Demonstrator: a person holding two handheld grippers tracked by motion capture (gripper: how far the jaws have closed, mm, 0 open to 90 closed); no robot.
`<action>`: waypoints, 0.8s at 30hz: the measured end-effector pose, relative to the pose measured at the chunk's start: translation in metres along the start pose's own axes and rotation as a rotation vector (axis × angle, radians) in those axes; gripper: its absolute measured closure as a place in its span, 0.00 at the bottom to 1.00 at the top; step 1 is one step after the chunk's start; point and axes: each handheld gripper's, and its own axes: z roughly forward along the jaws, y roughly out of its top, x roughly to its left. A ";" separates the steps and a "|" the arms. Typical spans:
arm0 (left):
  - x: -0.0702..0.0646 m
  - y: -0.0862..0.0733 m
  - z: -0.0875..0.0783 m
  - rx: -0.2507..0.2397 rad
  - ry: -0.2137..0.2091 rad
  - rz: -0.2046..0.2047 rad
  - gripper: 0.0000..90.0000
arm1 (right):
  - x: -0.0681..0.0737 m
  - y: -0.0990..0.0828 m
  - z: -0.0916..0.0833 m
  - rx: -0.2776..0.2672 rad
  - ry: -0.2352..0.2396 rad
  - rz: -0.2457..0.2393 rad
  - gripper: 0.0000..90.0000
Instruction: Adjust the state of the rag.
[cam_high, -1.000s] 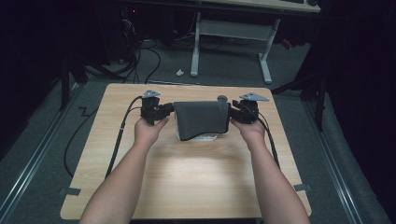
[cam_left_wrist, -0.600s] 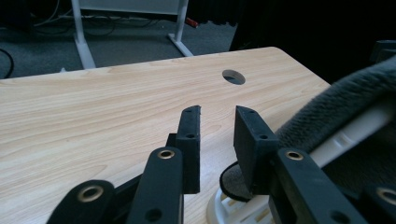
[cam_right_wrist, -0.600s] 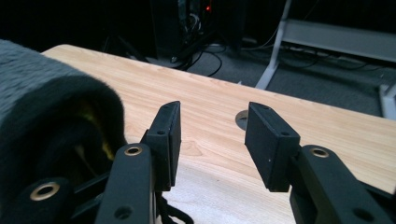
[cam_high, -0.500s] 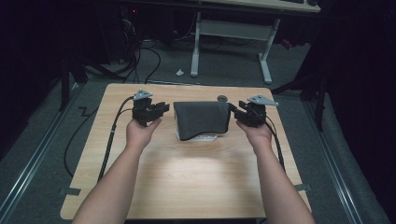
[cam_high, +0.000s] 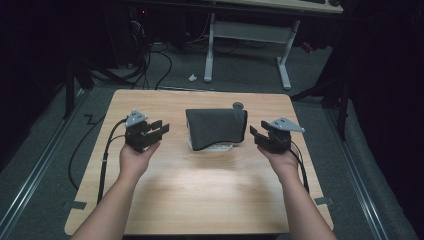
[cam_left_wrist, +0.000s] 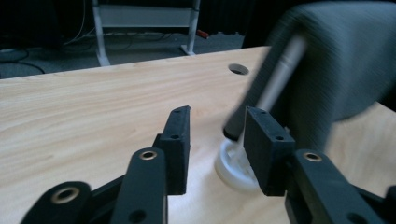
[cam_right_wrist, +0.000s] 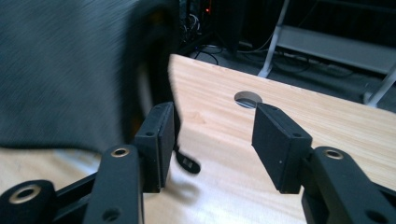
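Both grippers have backed away from the dark grey fabric cover since the frames a sec ago: then they sat at its two side edges, now each hangs clear of it w/ bare tabletop between. Cover itself hasn't shifted.

Left gripper: jaws open, nothing between them. In the left gripper view the white base of whatever stands under the cover sits just beyond the jaw tips, a pale rod rising from it up under the fabric, blurred. Right gripper: jaws open too, empty. In the right gripper view the cover hangs ahead of the jaws and off to one side, w/ a small black loop or tab lying on the wood just past the tips.

Judgement: step looks like a release after draping/straightening the cover. To do it well, keep jaws spread while retreating so no fabric snags, pull back level and evenly on both sides, don't clip the white base or the thing may tip.

Count, near to far:
- forearms/hands: 2
- grippers: 2
- fabric cover: 1, at mid-table between the jaws
- white base: 1
- wooden table: 1, w/ 1 round cable hole beyond the cover
- white-legged desk on the floor behind: 1
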 end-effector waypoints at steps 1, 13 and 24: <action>-0.004 -0.005 -0.005 0.011 0.000 0.010 0.66 | 0.004 -0.003 -0.005 0.012 0.002 -0.017 0.52; -0.064 -0.086 -0.044 0.107 -0.097 0.080 0.53 | 0.058 -0.063 -0.054 0.053 0.074 -0.061 0.54; -0.086 -0.132 -0.047 0.211 -0.155 0.123 0.53 | 0.094 -0.118 -0.068 0.099 0.091 -0.066 0.52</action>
